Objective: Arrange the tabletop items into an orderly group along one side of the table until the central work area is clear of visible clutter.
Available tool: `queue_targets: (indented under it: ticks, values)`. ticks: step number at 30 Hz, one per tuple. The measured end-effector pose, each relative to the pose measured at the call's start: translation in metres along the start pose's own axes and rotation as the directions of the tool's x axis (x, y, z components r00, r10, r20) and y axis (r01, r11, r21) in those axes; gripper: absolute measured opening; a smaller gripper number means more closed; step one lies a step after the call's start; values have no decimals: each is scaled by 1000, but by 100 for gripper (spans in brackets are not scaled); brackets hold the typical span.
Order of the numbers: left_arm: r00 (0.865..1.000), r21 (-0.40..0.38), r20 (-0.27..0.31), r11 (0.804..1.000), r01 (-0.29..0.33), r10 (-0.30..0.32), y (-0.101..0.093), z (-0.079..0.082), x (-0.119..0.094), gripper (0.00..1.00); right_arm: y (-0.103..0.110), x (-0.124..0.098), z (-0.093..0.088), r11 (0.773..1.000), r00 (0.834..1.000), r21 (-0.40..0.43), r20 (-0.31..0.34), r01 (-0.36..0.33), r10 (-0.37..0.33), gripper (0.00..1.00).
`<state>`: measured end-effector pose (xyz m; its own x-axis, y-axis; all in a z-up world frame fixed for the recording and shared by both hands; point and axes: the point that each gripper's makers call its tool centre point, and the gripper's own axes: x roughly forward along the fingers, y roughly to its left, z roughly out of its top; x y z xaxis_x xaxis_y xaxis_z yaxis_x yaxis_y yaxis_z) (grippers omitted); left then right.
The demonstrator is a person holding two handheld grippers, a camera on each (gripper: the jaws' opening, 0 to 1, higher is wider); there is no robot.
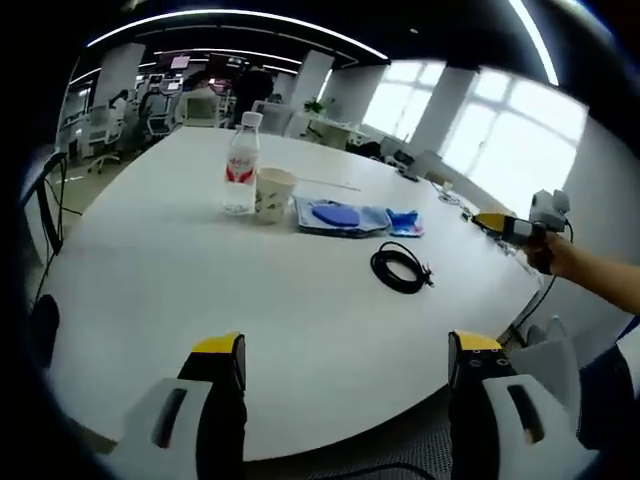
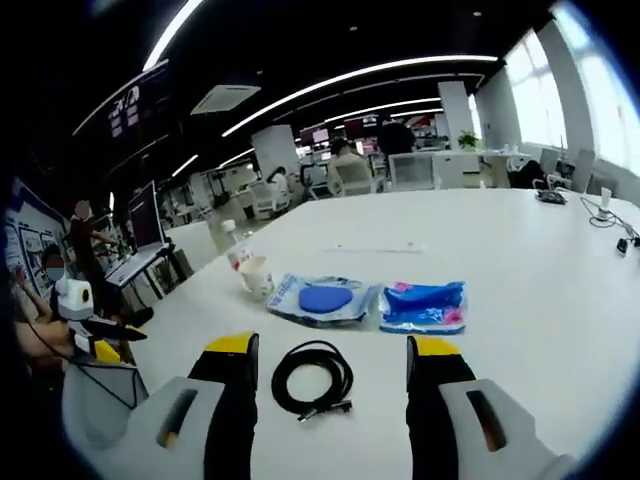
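Cable (image 2: 312,378), coiled, lies lower centre of right gripper view, framed between right gripper (image 2: 332,362) jaws, spread, empty: likely next pickup. Left gripper (image 1: 343,358) jaws spread, empty, near table (image 1: 150,300) edge.

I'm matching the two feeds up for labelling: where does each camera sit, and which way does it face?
Left gripper view: rides the open left gripper at the white table edge, facing bottle, cup, cable; the person's hand holds the right gripper.
Right gripper view: rides the open right gripper, cable close ahead; left gripper at left.
Shared: cable, cup, bottle, blue packets.
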<state>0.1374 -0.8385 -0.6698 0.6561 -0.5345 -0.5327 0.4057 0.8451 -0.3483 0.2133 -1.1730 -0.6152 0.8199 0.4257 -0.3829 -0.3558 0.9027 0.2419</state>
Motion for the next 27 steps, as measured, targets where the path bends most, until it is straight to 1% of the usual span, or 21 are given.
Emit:
queue_targets:
  ticks: [2,4,5,6,10,13,16,21,27]
  values:
    - [1000,-30,-3,999,-24,24,4,1,-1,81,-10,-5,-4,1000,1000,14,-22,-3,3,57]
    - [999,-49,11,998,-45,45,7,3,-3,82,-15,-12,-5,1000,1000,2,-26,-13,13,58]
    - [998,-52,11,997,-54,54,8,3,-4,82,-20,-13,-6,1000,999,-5,-32,-13,13,58]
    - [998,-52,10,997,-59,60,8,3,-4,82,-27,-16,-8,1000,999,-4,-38,-13,12,58]
    - [996,-31,-10,996,-87,87,6,0,-3,82,-34,-21,-17,1000,998,18,-59,-20,21,58]
    - [996,-27,-18,996,-90,89,4,-2,-3,83,-42,-21,-23,999,997,27,-72,-29,31,58]
    - [996,-20,-24,996,-91,91,2,-3,-2,83,-43,-20,-21,999,997,31,-67,-39,41,58]
    - [996,-13,-16,996,-84,84,1,-1,0,85,-43,-17,-17,998,997,47,-55,-44,46,58]
    - [997,-8,-13,997,-80,80,0,-1,1,85,-40,-17,-23,997,997,69,-59,-47,51,58]
